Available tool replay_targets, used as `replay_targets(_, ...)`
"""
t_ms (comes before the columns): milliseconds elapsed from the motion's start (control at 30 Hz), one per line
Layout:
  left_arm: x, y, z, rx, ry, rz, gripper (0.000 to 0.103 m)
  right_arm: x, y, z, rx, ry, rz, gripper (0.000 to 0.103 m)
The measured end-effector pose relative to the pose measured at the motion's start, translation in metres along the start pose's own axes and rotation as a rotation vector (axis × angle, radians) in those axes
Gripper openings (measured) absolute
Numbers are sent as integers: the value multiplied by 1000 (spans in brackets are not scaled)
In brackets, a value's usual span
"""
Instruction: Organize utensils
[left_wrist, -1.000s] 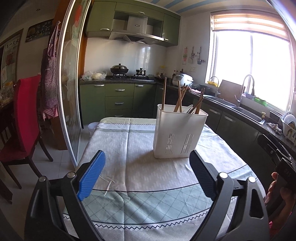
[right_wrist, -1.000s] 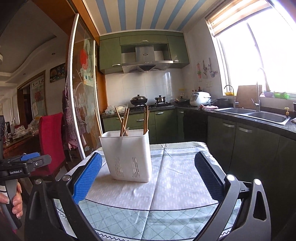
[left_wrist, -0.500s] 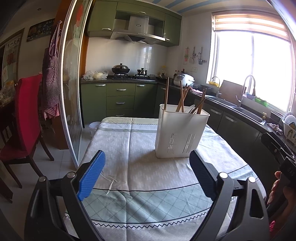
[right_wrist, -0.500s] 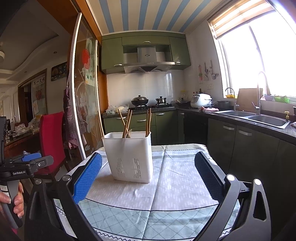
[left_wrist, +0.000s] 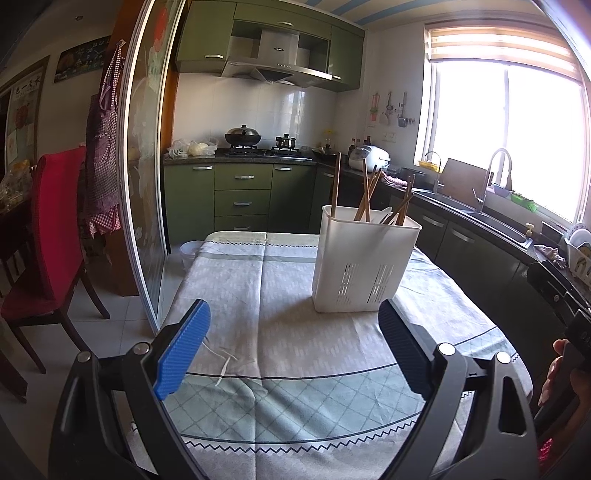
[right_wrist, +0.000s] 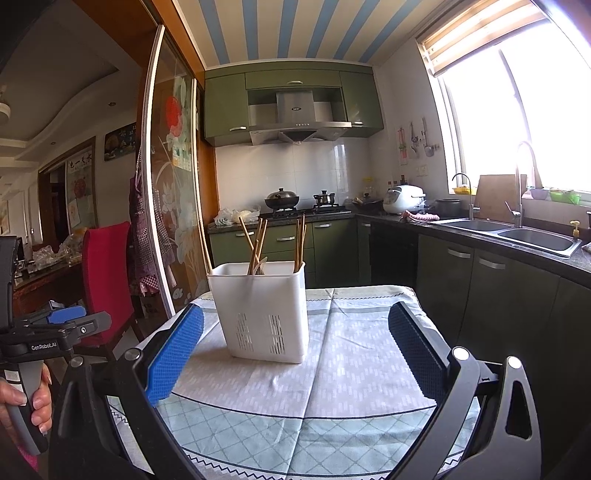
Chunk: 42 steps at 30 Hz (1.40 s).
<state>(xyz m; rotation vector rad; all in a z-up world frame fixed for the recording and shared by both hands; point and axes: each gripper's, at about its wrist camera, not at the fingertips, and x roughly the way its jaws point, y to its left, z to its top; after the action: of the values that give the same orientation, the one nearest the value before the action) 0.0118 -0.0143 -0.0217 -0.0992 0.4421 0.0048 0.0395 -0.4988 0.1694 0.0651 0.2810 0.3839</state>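
A white slotted utensil holder (left_wrist: 364, 267) (right_wrist: 263, 310) stands upright on the cloth-covered table (left_wrist: 258, 280) (right_wrist: 354, 332). Several wooden chopsticks (left_wrist: 365, 195) (right_wrist: 256, 243) and a pale spoon stick out of its top. My left gripper (left_wrist: 291, 354) hangs open over the near part of the table, short of the holder, with nothing between its fingers. My right gripper (right_wrist: 295, 354) is open too and empty, the holder standing beyond its blue left pad (right_wrist: 173, 354).
A glass sliding door (left_wrist: 142, 177) and a red chair (left_wrist: 48, 236) stand left of the table. Green cabinets, a stove and a sink (right_wrist: 517, 232) line the back and right. A hand (right_wrist: 26, 402) holds the left gripper's handle at the right view's left edge.
Both grippers have tilted or drifted slightly, so the holder sits a little lower and nearer in view. Both stay open and empty.
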Motion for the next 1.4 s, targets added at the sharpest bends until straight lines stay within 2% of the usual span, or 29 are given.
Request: replay_targets(1400, -5, 1, -1, 3, -7, 4, 88, -6, 0, -3, -5, 10, 15, 98)
